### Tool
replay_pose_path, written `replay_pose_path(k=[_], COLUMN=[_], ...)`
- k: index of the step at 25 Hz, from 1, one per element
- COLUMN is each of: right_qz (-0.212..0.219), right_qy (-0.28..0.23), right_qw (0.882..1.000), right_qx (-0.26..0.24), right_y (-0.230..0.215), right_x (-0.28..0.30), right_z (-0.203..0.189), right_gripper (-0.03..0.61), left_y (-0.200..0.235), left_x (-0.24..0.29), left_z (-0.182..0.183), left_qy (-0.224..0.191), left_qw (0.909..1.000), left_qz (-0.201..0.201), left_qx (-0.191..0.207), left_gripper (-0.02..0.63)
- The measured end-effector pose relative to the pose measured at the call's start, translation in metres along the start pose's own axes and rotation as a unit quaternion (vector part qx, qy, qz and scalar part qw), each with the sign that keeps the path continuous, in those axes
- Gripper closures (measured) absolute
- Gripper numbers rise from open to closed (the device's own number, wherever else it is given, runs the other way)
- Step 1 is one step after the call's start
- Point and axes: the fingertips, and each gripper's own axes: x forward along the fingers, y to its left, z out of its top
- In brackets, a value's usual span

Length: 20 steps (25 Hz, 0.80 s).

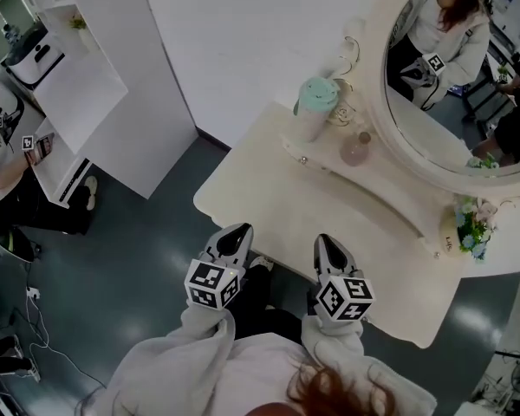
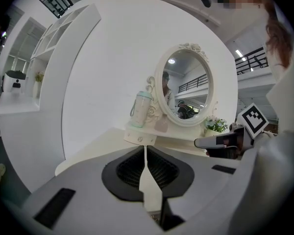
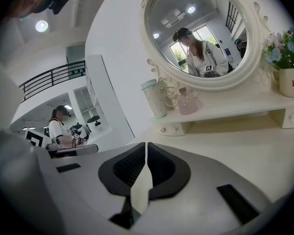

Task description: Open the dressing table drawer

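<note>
**Both claws clenched, the drawer untouched**

My left claw [image 1: 237, 232] is clenched on nothing, at the near edge of the dressing table [image 1: 260, 199]. That is the first risk as I judge it: shut jaws cannot take a knob and would only poke at it, so I must release them before I arrive.

Further in, at the left end of the raised shelf [image 1: 377, 191], sits a little drawer [image 2: 140, 139] with a small round knob [image 1: 303, 159], well apart from both claws. I cannot tell whether the task means this one, its twin at the right end, or one below the table's front that no view shows. Going for the wrong one is a risk in itself.

A tall mint cup [image 1: 315, 107] stands on the shelf right over that little drawer, with a pink bottle [image 1: 357, 148] just beside it. A sharp tug, or a claw coming in too high, could I think jolt the shelf and topple the cup. The knob looks small and smooth, so my pads may slip off it and the claw may fly back.

My right claw [image 1: 328, 243] is likewise clenched and empty, near the left one. If both reach at once, they may get in each other's way.

At the far right the second drawer [image 3: 289, 117] sits under a flower pot [image 3: 290, 82], and a hard pull there could tip the flowers. The mirror [image 1: 451, 76] stands just behind the shelf, where a careless swing might strike it.
</note>
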Motion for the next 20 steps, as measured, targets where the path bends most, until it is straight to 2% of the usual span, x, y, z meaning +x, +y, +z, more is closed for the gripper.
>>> replay_pose_path(k=[11,20], right_qz=[-0.028,-0.048], right_qy=[-0.006,-0.013], right_qw=[1.000,0.999], right_qx=[0.008,0.015], right_y=[-0.014,-0.019], right_x=[0.037,0.059], right_z=[0.024,0.034], right_gripper=[0.540,0.540], left_y=[0.018,0.009], left_x=[0.054,0.093], left_z=[0.018,0.017], left_qy=[0.016,0.043], left_qw=[0.9991,0.9937], left_qz=[-0.039,-0.100], left_qx=[0.006,0.029], left_gripper=[0.584,0.584])
